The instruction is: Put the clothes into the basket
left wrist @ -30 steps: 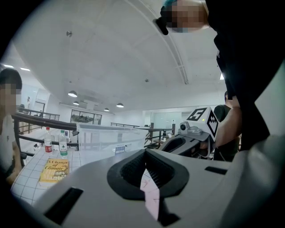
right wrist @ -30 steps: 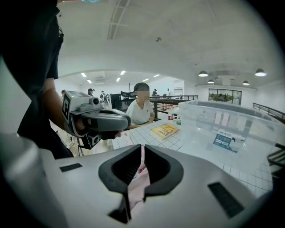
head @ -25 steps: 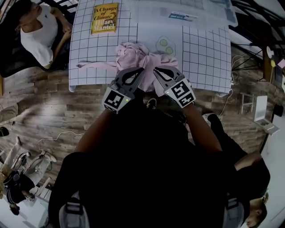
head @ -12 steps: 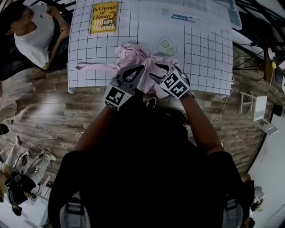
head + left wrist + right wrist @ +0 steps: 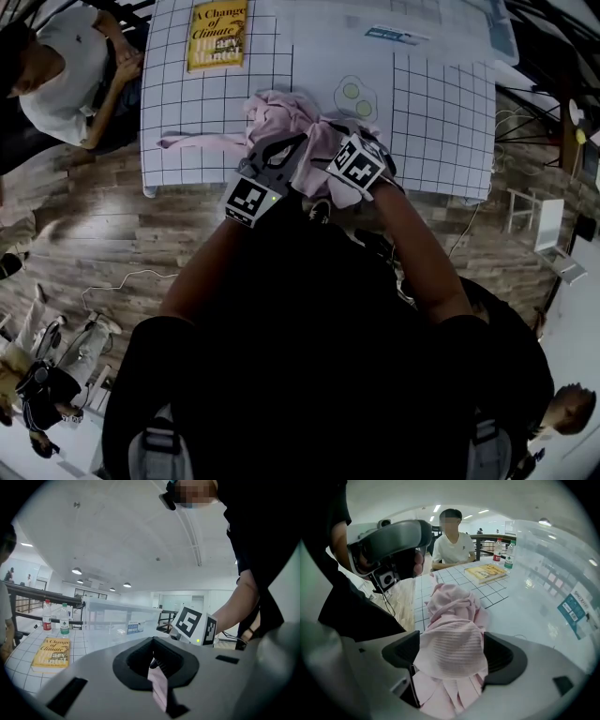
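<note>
The left gripper [image 5: 154, 662] is pinching a thin fold of the pink garment [image 5: 452, 618] tight, while the right gripper [image 5: 452, 657], whose jaws have just been opening wide, is straddling a bunch that seems only to brush its pads [image 5: 506, 656]. Beyond both, the rest is lying on the table [image 5: 197, 103], with the bin [image 5: 555, 559] sitting farther off.

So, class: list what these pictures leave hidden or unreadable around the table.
Inside of the clear bin: head view, cut off by the top edge.
Print on the bin's label: every view, too small or blurred.
Pink cloth: bunched, so its kind stays unclear.
</note>
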A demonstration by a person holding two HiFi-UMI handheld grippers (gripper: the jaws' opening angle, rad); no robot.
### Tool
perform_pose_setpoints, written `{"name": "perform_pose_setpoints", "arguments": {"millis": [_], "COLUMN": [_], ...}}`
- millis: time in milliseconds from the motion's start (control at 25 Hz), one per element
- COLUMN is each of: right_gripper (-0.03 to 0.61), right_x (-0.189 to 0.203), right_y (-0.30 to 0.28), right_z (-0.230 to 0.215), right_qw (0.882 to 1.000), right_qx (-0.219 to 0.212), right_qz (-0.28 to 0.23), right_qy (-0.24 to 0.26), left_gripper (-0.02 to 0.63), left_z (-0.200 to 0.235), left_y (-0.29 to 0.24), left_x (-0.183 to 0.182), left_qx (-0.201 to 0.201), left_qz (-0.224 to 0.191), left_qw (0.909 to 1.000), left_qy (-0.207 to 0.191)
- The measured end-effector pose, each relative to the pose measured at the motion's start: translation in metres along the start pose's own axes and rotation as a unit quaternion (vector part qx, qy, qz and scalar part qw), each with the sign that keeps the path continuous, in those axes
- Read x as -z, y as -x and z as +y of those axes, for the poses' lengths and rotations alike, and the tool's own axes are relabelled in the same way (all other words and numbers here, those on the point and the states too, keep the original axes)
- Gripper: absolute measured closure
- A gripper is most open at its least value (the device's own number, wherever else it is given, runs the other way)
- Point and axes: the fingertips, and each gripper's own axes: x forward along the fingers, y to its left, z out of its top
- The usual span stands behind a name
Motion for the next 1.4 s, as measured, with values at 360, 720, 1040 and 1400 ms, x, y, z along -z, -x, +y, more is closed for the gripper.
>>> {"name": "perform_pose_setpoints", "arguments": {"millis": [360,720,1040,1400], "right_gripper": [0.069,0.038,0.034,0.037], "right_x": [0.013,0.02,0.021,0.025], "right_y": [-0.044,-0.074,-0.092,-0.11], "right_z": [-0.006,-0.016,-0.025,-0.031], "right_qw": [0.998,0.996,0.995,0.993], "right_qx": [-0.023,-0.026,-0.025,-0.004], "right_qz": [0.05,0.085,0.093,0.116], "right_qy": [0.005,0.009,0.009,0.016], "left_gripper": [0.61,0.611,0.609,0.609], "left_z": [0.013,0.022,0.028,0.039], "left_y": [-0.003,-0.001,-0.005,-0.003], "left_x": [0.009,0.019,0.022,0.025], "left_qx": [0.0,0.0,0.0,-0.004], "left_qz": [0.009,0.019,0.02,0.025], "left_qw": [0.9999,0.9998,0.9997,0.9995], "left_qy": [0.007,0.011,0.017,0.021]}}
